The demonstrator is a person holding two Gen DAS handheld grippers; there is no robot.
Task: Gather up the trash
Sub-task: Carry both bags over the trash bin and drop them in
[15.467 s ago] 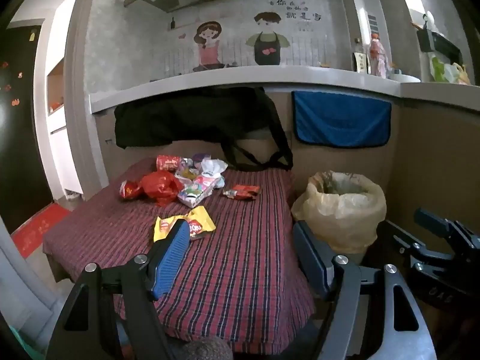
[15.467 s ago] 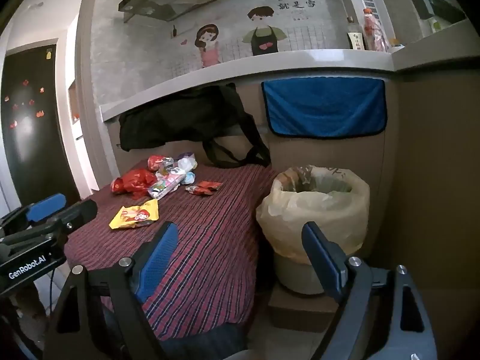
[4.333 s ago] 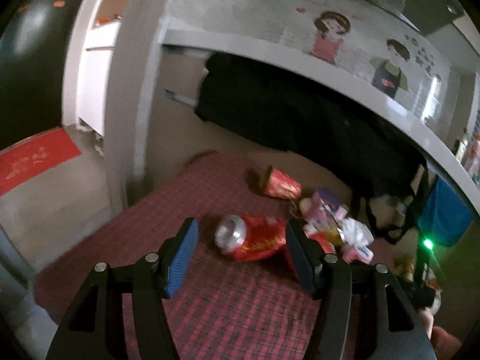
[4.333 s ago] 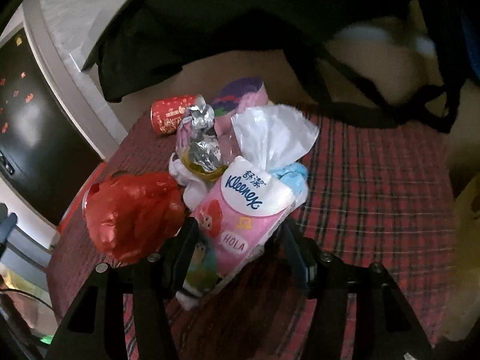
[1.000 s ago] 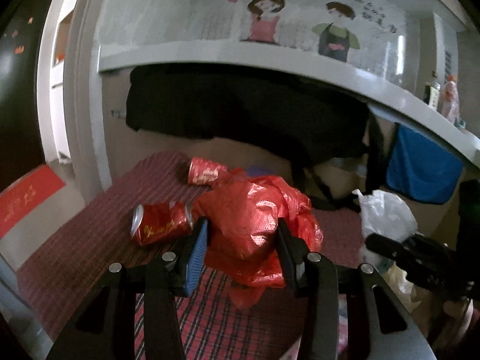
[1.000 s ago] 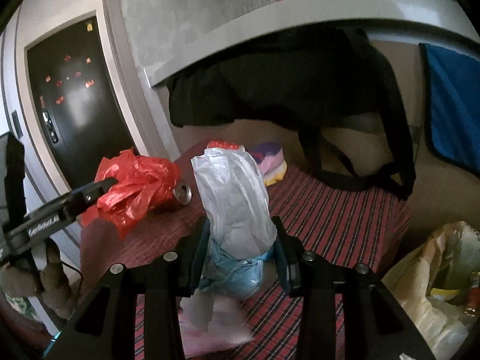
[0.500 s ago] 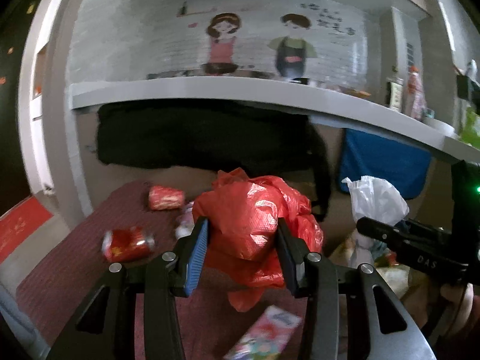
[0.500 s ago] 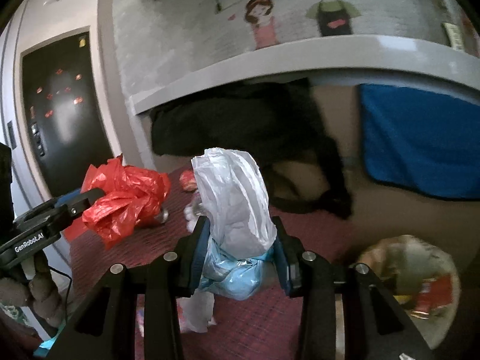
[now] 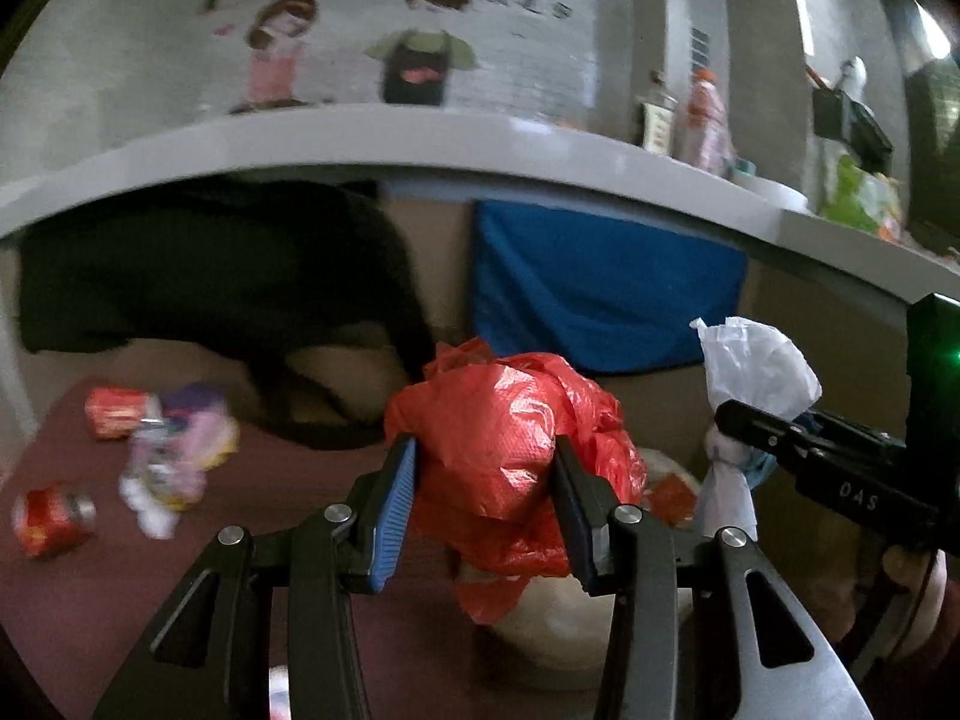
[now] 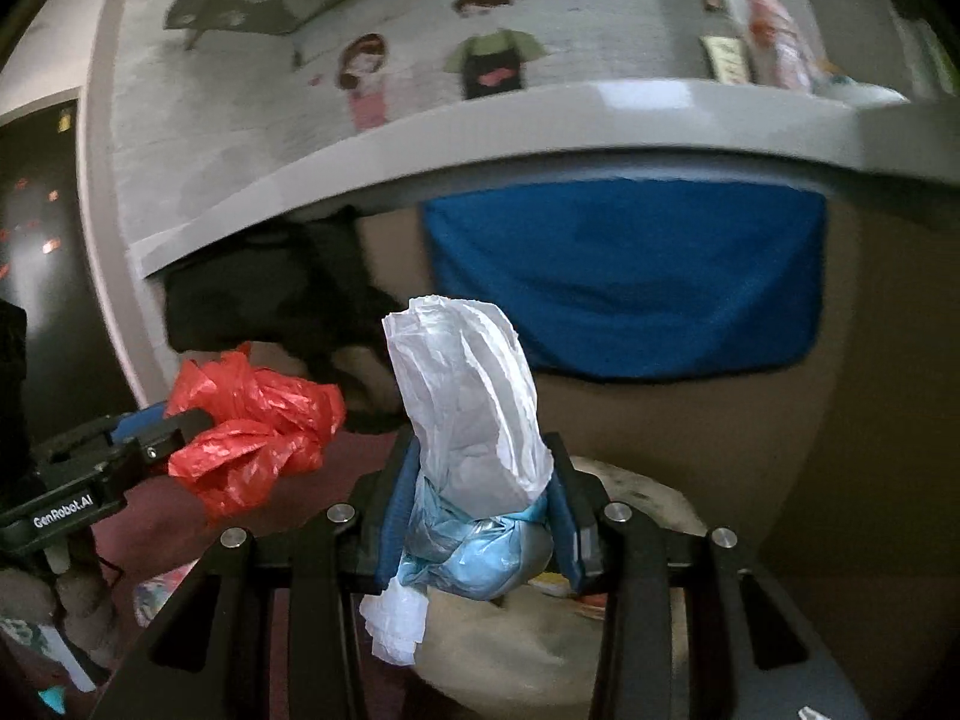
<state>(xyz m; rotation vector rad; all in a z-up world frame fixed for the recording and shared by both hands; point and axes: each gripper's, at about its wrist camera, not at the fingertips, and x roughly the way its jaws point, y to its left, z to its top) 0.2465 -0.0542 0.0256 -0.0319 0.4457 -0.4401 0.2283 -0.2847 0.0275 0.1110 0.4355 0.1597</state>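
Note:
My left gripper (image 9: 483, 498) is shut on a crumpled red plastic bag (image 9: 510, 450) and holds it in the air, just above and in front of the trash bin's pale bag (image 9: 540, 642). My right gripper (image 10: 477, 516) is shut on a white and light-blue plastic bag (image 10: 474, 420), held over the bin (image 10: 630, 648). The white bag (image 9: 750, 360) and right gripper also show at the right of the left wrist view. The red bag (image 10: 252, 426) shows at the left of the right wrist view.
On the red checked table (image 9: 240, 600) lie two red cans (image 9: 114, 411) (image 9: 51, 519) and a pile of pink, purple and white wrappers (image 9: 174, 450). A black bag (image 9: 210, 276) and a blue cloth (image 9: 600, 300) hang under the grey counter (image 9: 420, 138).
Both grippers have swung right, away from the table, with their bags. The bin now lies right under them and the table's trash has slid to the left.

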